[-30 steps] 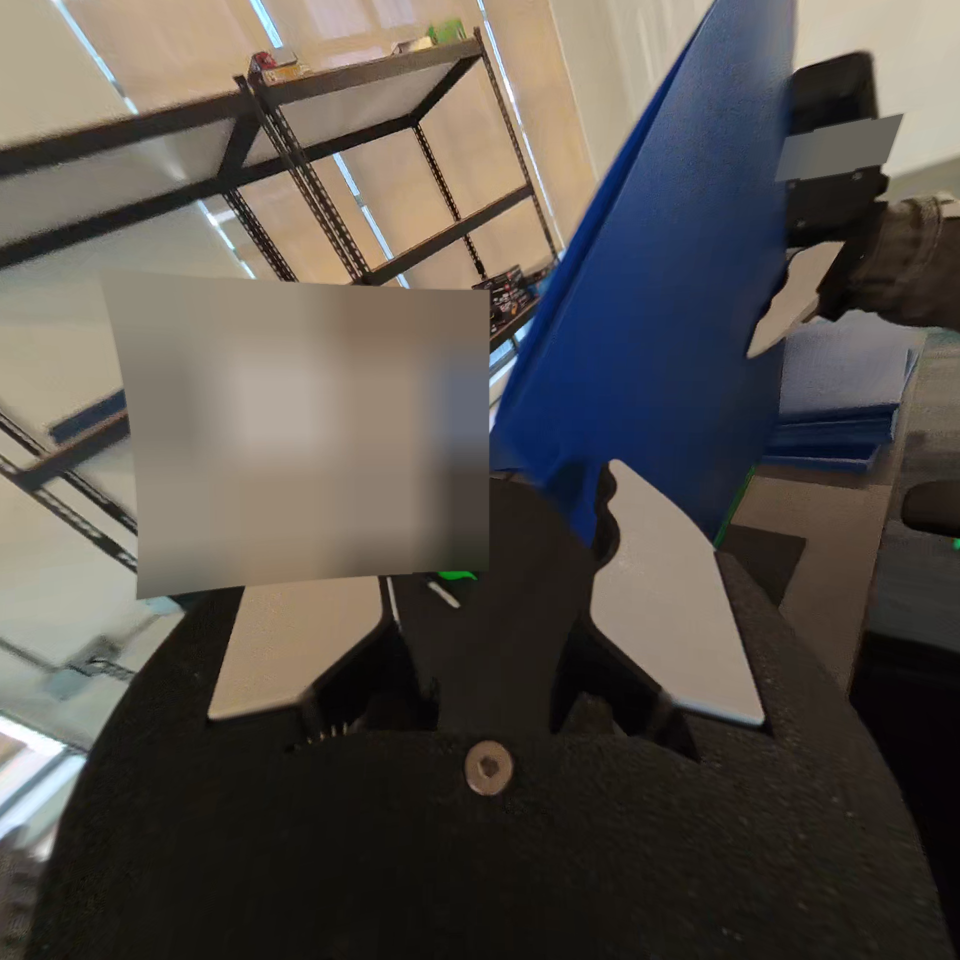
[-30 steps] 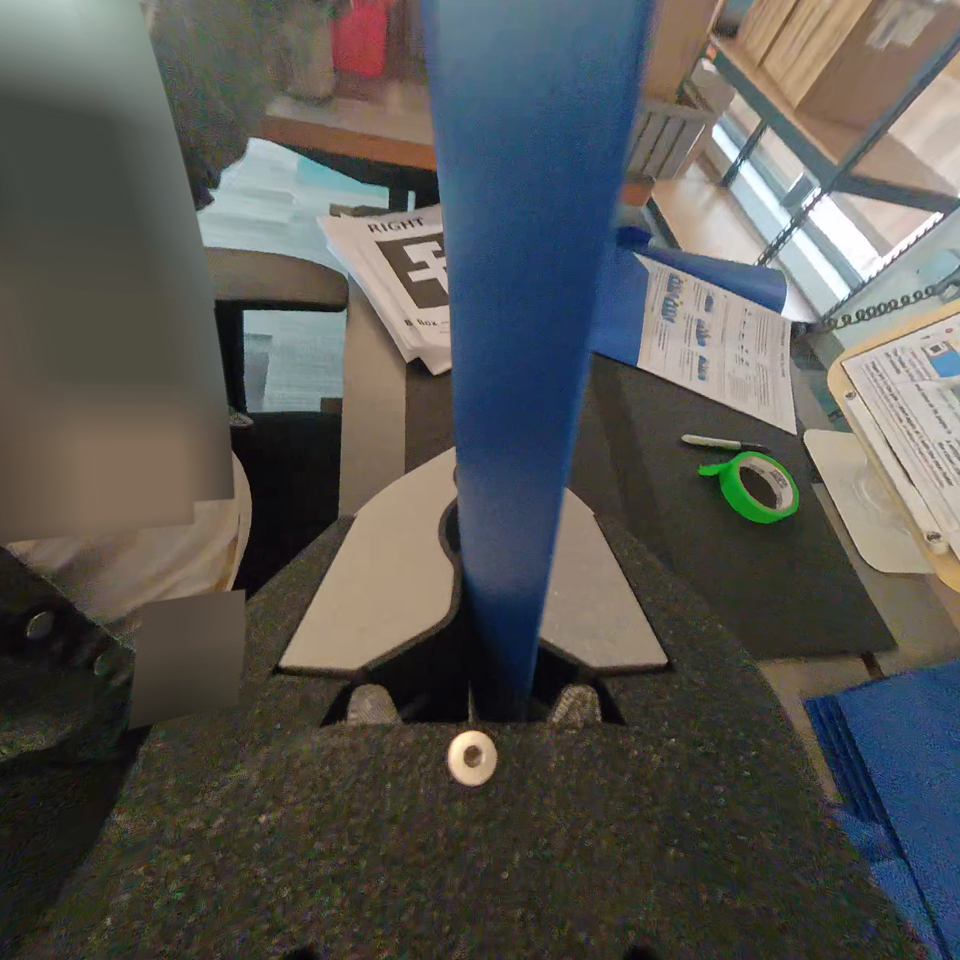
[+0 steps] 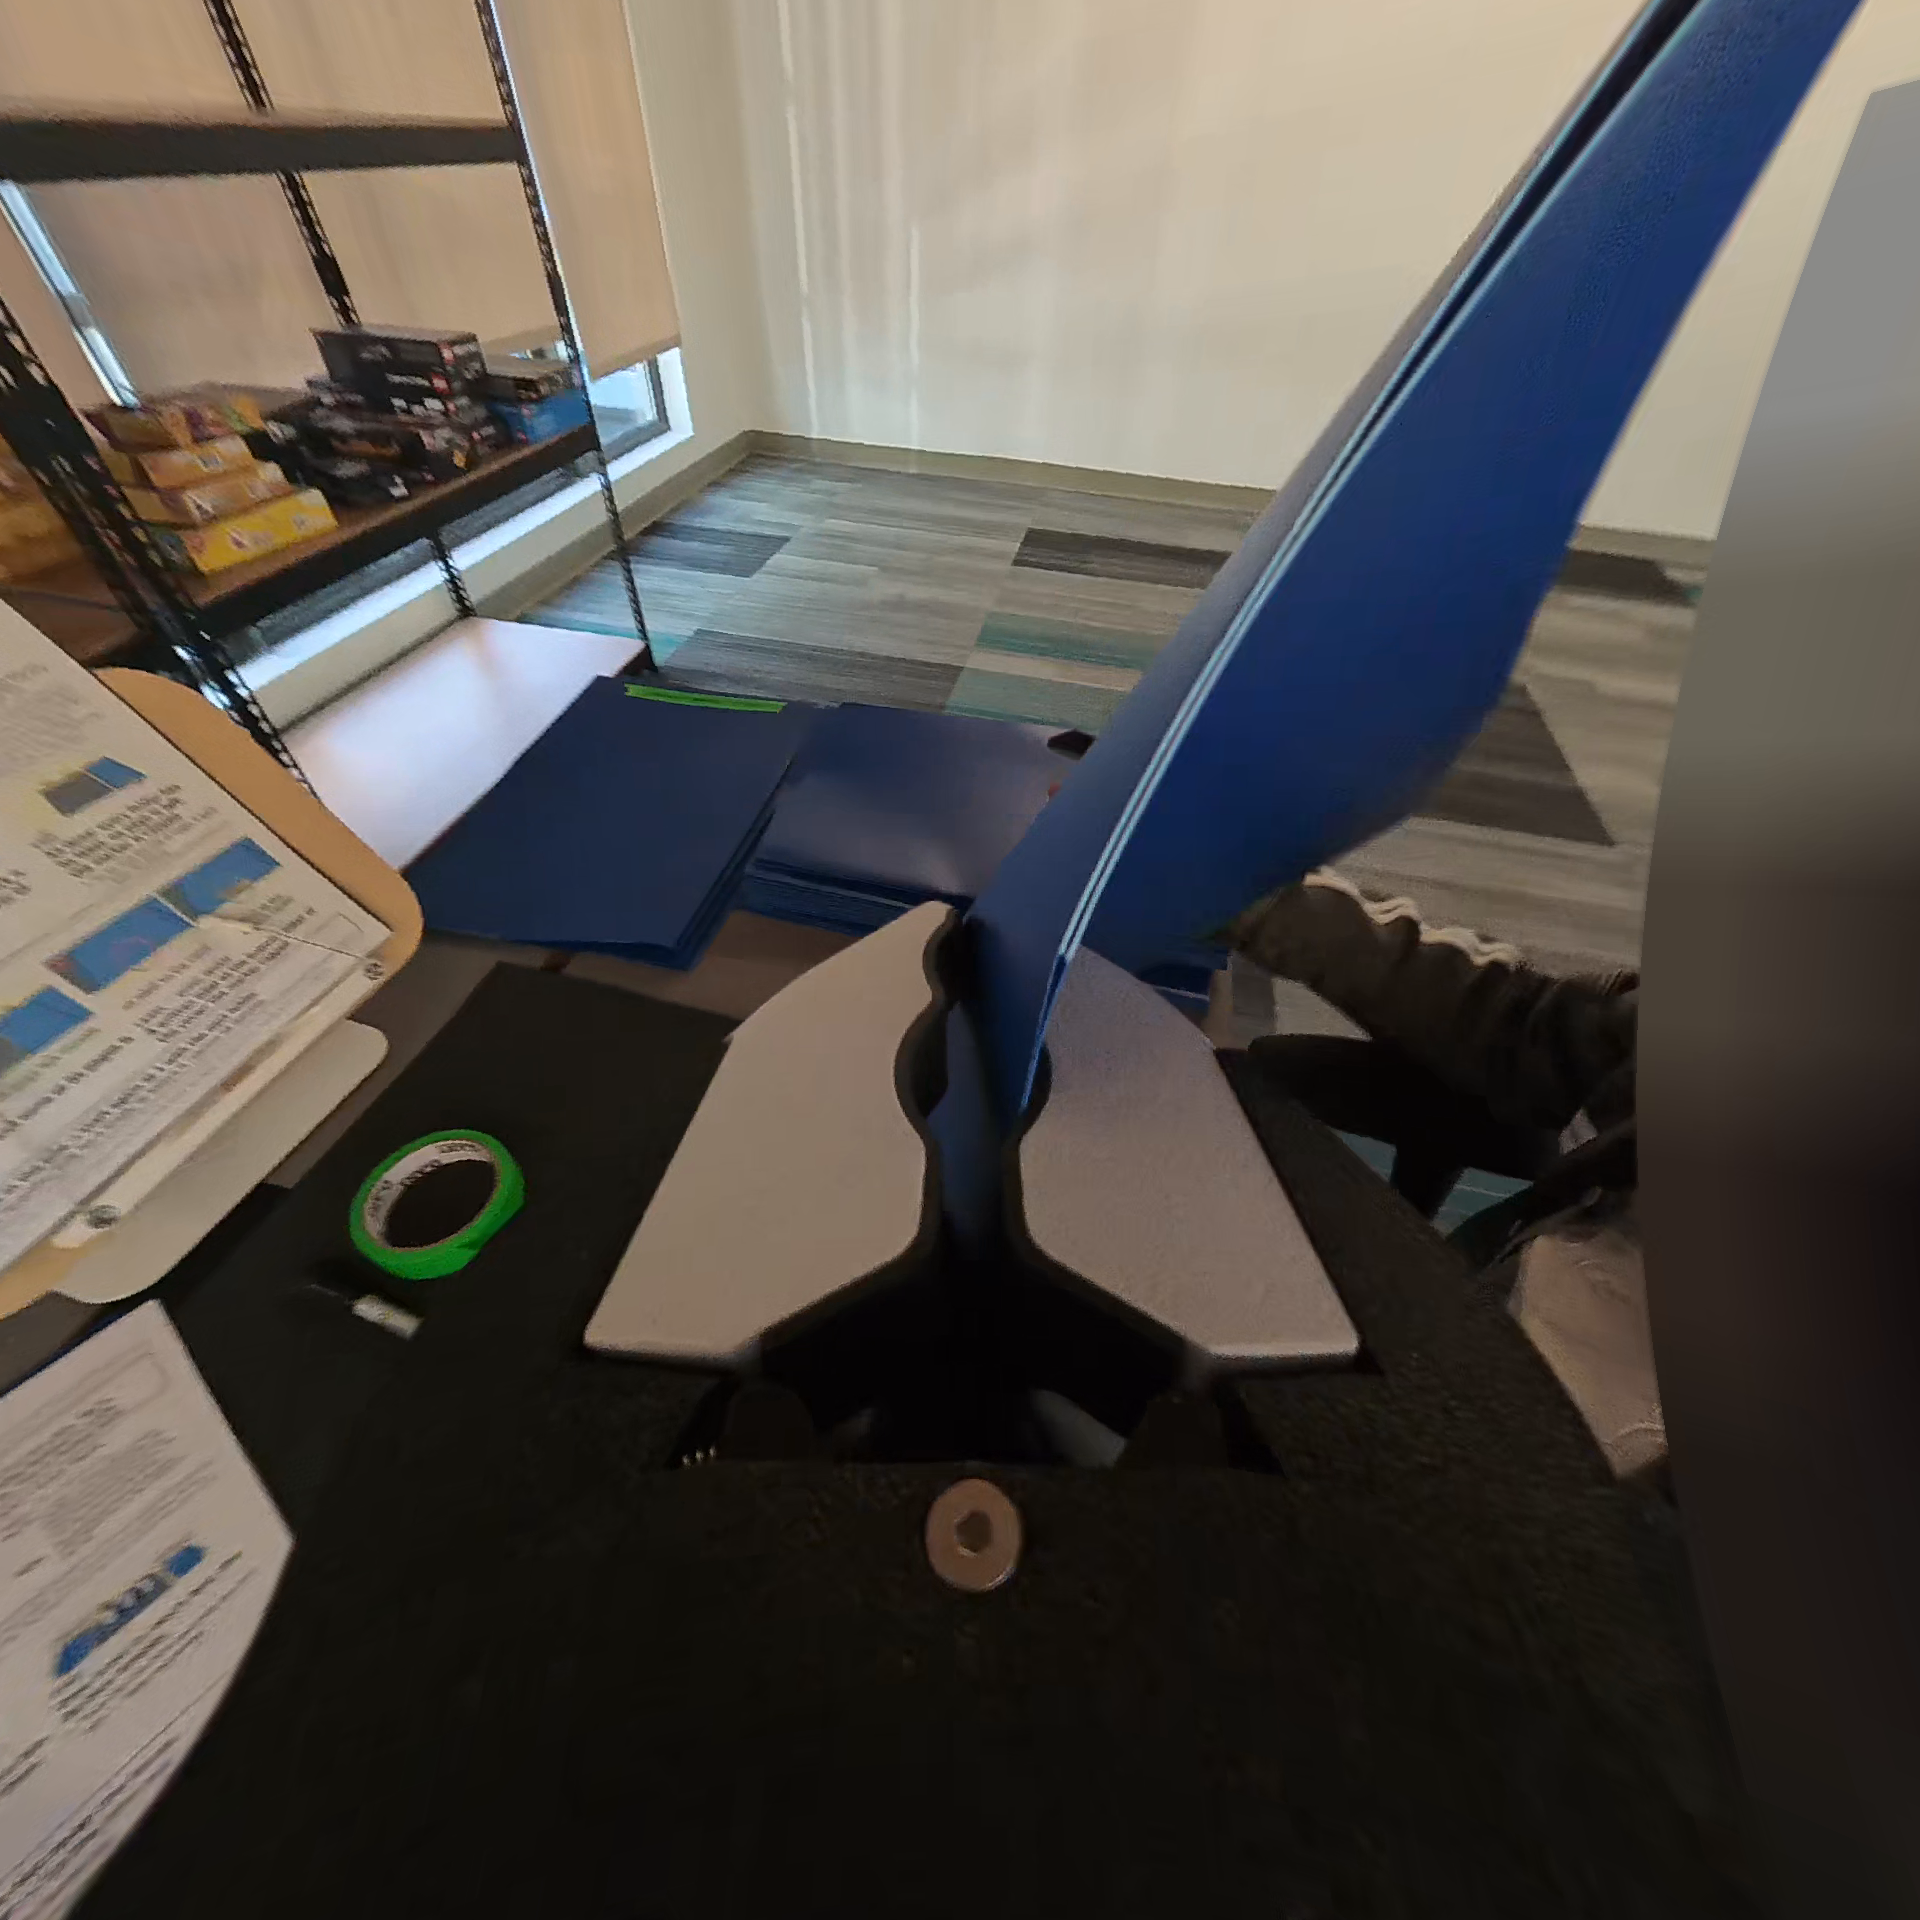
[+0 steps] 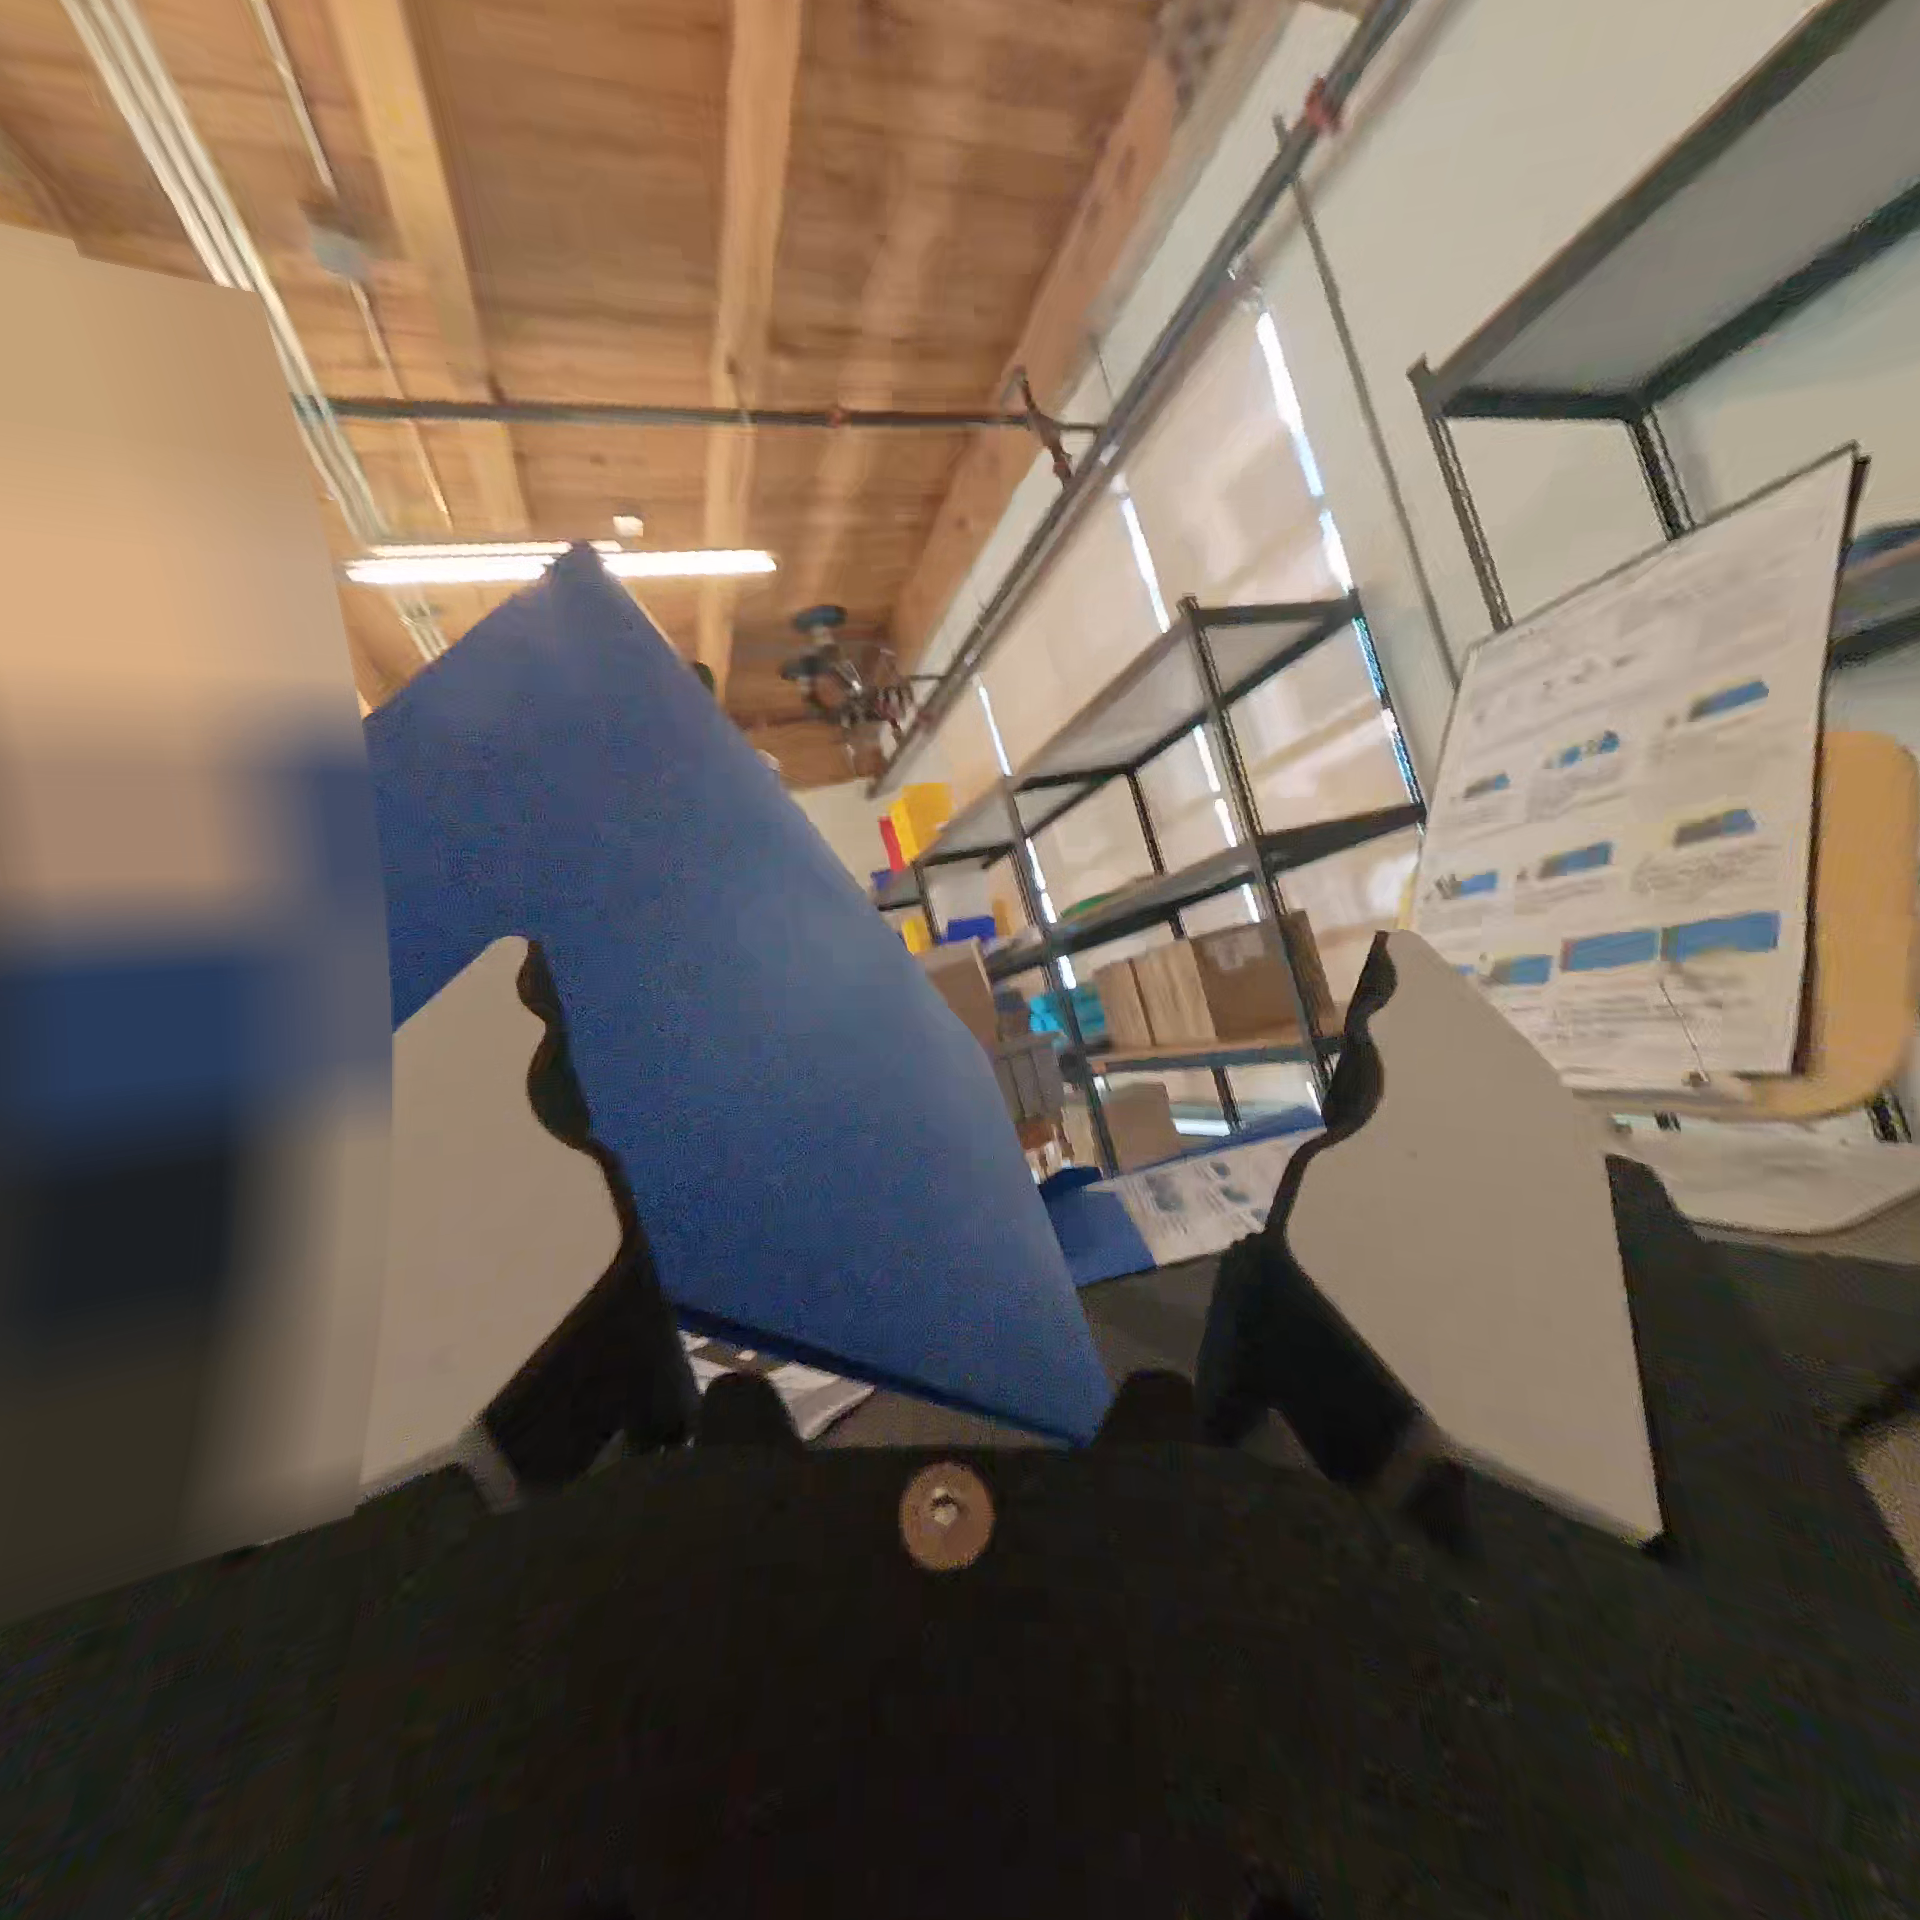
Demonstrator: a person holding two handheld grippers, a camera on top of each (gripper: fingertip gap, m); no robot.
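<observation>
My left gripper (image 3: 1000,951) is shut on the lower edge of a blue folder (image 3: 1351,623), which rises up and to the right above the black mat (image 3: 582,1060). A white sheet edge shows inside the folder. In the right wrist view my right gripper (image 4: 951,945) points up toward the ceiling with its jaws wide apart. The same blue folder (image 4: 675,987) stands tilted between them, close to the left finger (image 4: 488,1195), with its lower corner near the gripper's base. I cannot tell whether it touches that finger.
A green tape roll (image 3: 436,1205) and a marker (image 3: 364,1311) lie on the mat. Stacks of blue folders (image 3: 623,831) lie at the far table edge. An instruction sheet on a board (image 3: 156,935) stands left. Printed paper (image 3: 104,1558) lies near left. A person's sleeve (image 3: 1434,997) is right.
My left gripper was open and has shut on the blue folder. My right gripper was shut on the folder and has opened, and it now tilts upward.
</observation>
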